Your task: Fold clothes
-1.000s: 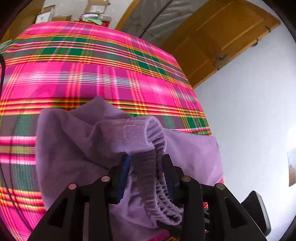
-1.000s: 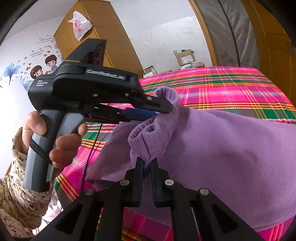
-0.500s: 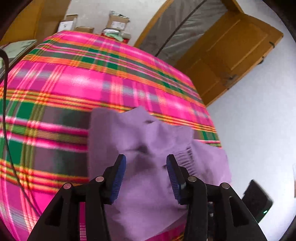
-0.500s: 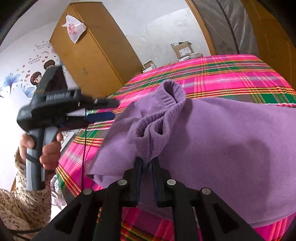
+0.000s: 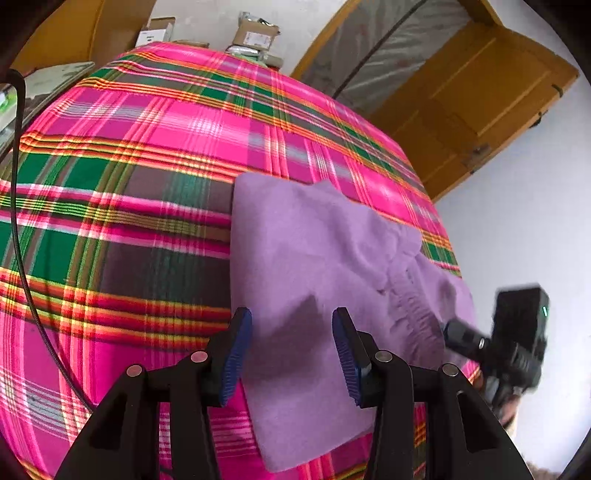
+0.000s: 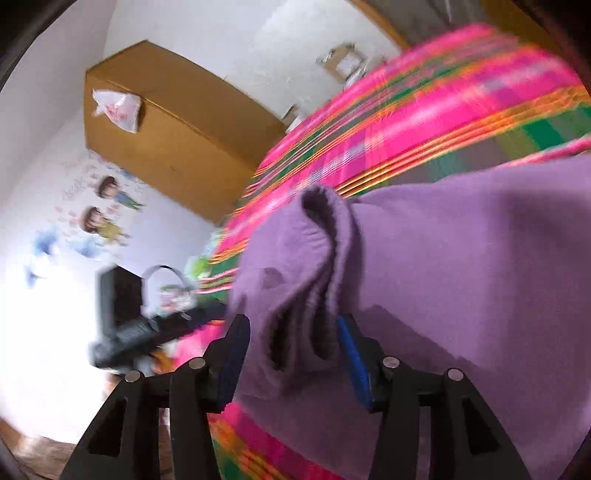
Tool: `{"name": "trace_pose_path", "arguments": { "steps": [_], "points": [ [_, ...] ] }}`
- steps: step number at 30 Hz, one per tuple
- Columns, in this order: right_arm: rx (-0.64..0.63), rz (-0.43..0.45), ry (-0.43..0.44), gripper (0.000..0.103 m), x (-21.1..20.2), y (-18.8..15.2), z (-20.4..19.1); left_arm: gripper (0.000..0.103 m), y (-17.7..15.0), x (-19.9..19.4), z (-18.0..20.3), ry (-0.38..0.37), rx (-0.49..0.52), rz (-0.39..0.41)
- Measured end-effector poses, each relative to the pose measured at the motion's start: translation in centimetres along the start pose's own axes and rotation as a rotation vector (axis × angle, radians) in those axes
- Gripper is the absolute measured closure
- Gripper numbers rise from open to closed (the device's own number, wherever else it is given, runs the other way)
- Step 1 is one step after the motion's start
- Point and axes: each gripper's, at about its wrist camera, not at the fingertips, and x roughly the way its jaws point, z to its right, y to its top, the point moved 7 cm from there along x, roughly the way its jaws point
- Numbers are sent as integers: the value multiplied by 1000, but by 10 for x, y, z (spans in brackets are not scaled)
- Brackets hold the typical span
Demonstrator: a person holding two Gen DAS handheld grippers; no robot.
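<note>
left gripper (image 5: pixel 291 354): black arms, blue ribbed pads, silver screws | right gripper (image 6: pixel 291 354): seemingly alike

No lettering can be read; the box labels (image 5: pixel 257 36) are too blurred.

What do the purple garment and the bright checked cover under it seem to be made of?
The purple garment looks like soft fleece or a brushed knit: a matte, slightly fuzzy surface, thick rounded folds, and a ribbed, gathered band at one edge. The checked cover looks like a thin, smooth woven cloth, perhaps cotton or a synthetic blend: crisp pink, green and orange stripes with a light sheen. Neither fibre can be told for certain.
</note>
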Motion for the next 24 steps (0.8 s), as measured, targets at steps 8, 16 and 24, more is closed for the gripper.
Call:
{"name": "trace_pose_path", "arguments": {
  "steps": [8,16,24],
  "points": [
    [-67,-192,-53,60,31,11,2,56,-6,5,-3,-8,3,-23],
    [-120,-157,-104,83,18,6,-3,56,-7,8,-3,-26,0,-39],
    [-64,-79,-55,83,-17,-1,-7,56,-8,9,4,-54,19,-57]
  ]
}}
